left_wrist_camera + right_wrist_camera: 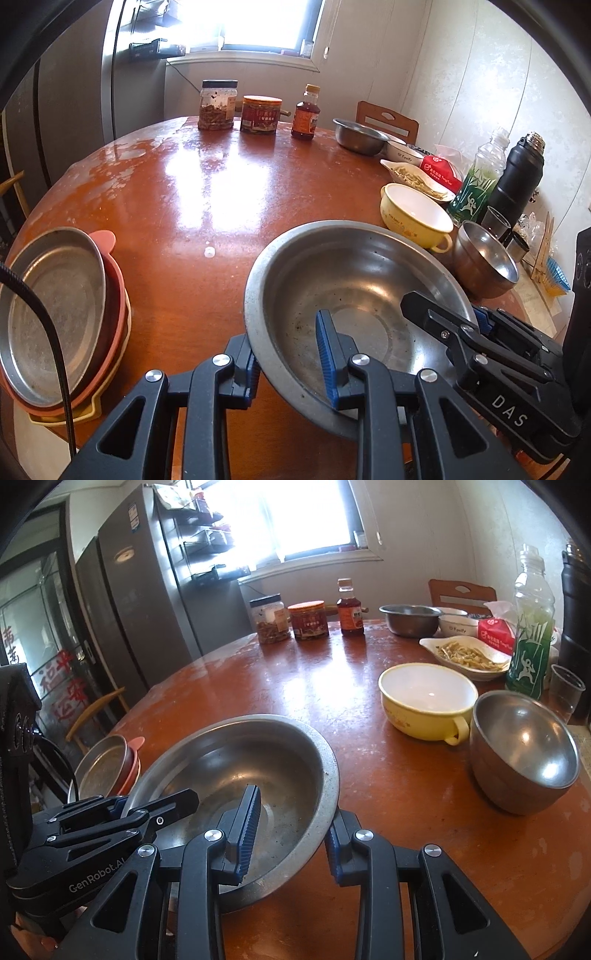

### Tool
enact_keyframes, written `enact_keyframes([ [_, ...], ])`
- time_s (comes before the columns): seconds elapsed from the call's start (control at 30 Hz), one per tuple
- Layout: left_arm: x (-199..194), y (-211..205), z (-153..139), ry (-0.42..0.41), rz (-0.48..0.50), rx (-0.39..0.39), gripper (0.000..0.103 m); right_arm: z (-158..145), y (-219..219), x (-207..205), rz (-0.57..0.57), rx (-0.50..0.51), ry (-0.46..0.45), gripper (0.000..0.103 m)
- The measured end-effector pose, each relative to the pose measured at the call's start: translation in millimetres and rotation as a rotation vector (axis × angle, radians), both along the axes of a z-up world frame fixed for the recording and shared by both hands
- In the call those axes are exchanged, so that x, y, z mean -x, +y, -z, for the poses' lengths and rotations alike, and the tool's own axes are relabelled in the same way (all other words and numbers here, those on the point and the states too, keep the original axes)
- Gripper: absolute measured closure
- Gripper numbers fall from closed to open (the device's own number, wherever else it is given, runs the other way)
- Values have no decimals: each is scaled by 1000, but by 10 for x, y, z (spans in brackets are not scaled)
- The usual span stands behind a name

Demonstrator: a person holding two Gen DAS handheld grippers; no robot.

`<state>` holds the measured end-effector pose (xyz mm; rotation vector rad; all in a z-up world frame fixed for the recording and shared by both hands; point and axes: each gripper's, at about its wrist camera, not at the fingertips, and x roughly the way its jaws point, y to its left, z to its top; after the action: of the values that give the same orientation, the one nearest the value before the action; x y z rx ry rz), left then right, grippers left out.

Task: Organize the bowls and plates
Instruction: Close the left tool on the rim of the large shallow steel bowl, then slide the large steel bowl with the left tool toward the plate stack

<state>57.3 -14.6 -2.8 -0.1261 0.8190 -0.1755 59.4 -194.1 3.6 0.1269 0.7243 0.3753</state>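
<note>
Left wrist view: big basin (354, 295) lower centre on table (184, 177), plate stack (59, 317) at far left edge. Right of basin: handled bowl (415, 214), small metal bowl (484, 262) just beside it, lower right. Upper centre, far side of table: 2 jars (217, 105) w/ bottle (305, 112) to their right. Metal bowl (360, 136) upper right, chair back (387, 120) behind it.

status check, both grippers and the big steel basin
Left gripper and right gripper both shut on the steel basin rim. Plate stack to its left, yellow bowl to its right.
</note>
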Motion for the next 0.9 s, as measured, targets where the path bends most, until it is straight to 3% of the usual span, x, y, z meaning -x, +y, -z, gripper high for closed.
enact_keyframes([
  [0.47,-54,-51,184,40,5,-11,76,186,-29,-7,8,7,42,69],
  [0.9,-74,-123,210,27,9,-37,75,244,-58,0,22,0,54,68],
])
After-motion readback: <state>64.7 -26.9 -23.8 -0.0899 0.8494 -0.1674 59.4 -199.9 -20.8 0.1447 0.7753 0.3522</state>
